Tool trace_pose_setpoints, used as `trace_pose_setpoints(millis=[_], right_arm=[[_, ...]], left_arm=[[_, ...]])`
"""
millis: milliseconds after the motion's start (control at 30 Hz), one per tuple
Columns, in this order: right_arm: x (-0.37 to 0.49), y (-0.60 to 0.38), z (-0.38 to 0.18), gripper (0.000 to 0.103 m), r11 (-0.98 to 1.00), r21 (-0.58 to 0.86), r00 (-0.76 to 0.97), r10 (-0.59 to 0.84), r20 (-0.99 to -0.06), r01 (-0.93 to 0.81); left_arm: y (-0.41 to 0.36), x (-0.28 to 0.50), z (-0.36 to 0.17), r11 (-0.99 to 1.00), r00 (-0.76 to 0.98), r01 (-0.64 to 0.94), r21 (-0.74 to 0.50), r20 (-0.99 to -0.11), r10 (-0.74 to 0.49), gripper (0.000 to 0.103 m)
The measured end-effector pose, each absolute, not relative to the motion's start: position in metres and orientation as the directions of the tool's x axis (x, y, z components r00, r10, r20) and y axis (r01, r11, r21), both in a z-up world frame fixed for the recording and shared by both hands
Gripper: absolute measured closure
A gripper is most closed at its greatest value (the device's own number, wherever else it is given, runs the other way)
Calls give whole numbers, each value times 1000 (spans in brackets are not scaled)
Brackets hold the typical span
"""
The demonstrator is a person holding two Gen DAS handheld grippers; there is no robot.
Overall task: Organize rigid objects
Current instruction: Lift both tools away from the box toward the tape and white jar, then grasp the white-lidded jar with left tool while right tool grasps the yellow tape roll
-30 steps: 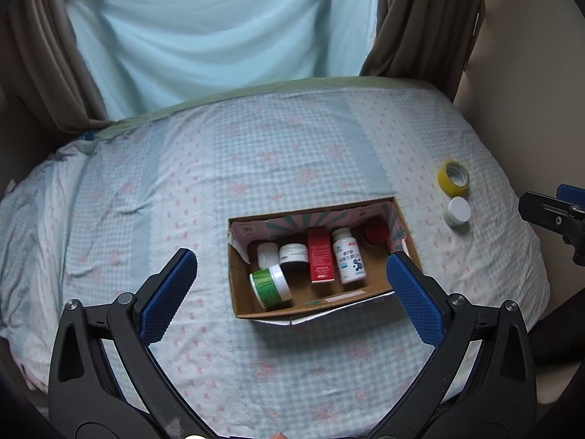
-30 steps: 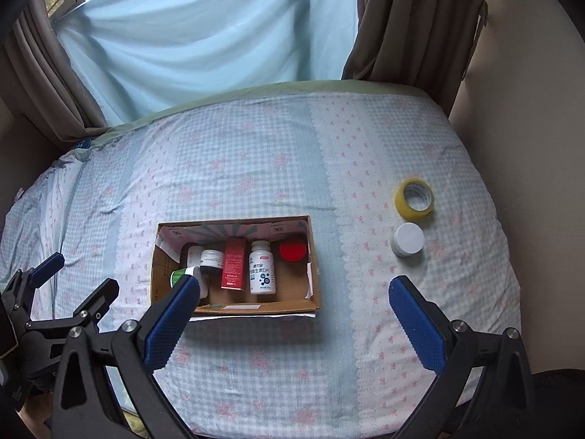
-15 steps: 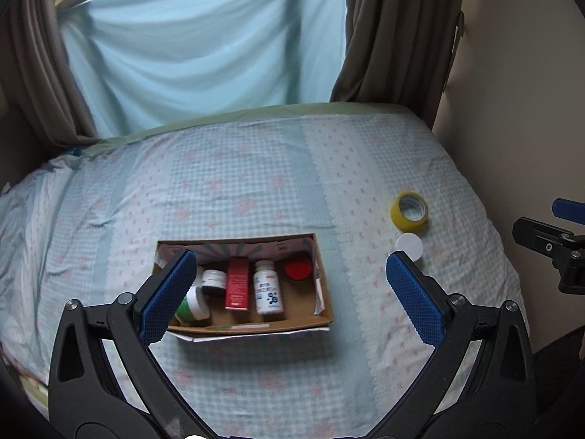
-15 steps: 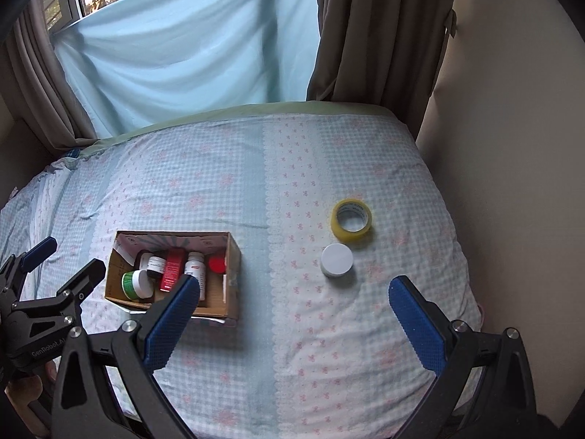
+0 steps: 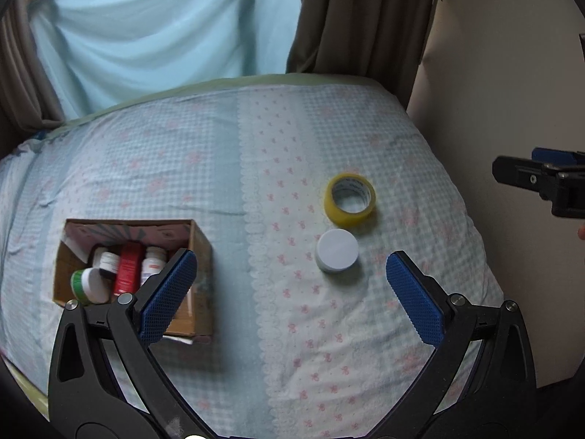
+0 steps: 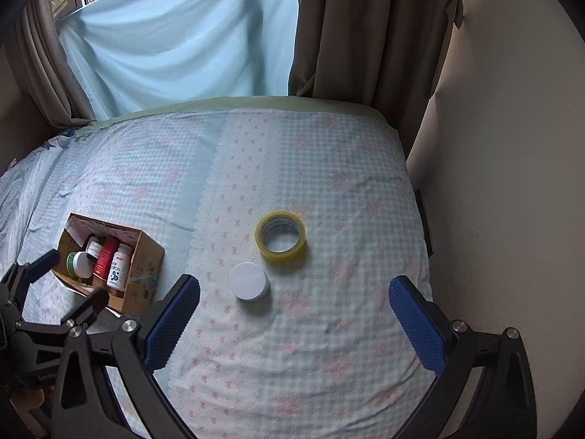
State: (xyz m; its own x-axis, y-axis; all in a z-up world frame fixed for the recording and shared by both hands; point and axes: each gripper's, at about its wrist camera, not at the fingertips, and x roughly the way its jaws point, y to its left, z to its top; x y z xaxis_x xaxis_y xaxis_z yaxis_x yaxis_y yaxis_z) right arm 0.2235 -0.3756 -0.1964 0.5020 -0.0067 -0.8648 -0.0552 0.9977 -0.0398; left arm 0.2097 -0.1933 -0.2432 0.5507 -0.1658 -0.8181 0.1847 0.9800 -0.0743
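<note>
Both the left gripper (image 5: 289, 289) and right gripper (image 6: 294, 312) hang spread wide and empty above the bed (image 6: 365, 168). The yellow tape roll (image 6: 280, 237) and white-lidded jar (image 6: 249, 281) lie close together on the sheet, well apart from the cardboard box (image 6: 142, 274) of bottles; label print is unreadable.

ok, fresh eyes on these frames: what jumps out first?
The yellow tape roll and the white round jar, lying side by side on the bedspread, both outside the box. Then the cardboard box to their left, packed with bottles. Both grippers, left gripper and right gripper, hover wide open and empty.
</note>
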Motion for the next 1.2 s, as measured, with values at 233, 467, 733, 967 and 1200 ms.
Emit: trace_pose_setpoints(millis=[233,467,733,967,1200], right_arm=[[252,-413,-247,0,987,-57,538,32,-842,-147],[283,-422,-327,0,946,-35,514,143,-846,-321],[327,-400,-421,0,845,-6,442,274,-854,-535],[361,-381,-463,0,759,6,397,346,-850,-651],[371,-366,-485,0,715,-10,391,370,-843,-699]], left_arm=[[-250,224,-328,965,491,242,-100,-846,-211,0],[-271,247,-415,971,461,213,-105,-866,-195,0],[-287,273,-480,976,535,217,-10,-835,-128,0],[-291,290,-498,972,575,234,-25,-803,-159,12],[-292,292,-501,965,578,254,-57,-791,-199,35]])
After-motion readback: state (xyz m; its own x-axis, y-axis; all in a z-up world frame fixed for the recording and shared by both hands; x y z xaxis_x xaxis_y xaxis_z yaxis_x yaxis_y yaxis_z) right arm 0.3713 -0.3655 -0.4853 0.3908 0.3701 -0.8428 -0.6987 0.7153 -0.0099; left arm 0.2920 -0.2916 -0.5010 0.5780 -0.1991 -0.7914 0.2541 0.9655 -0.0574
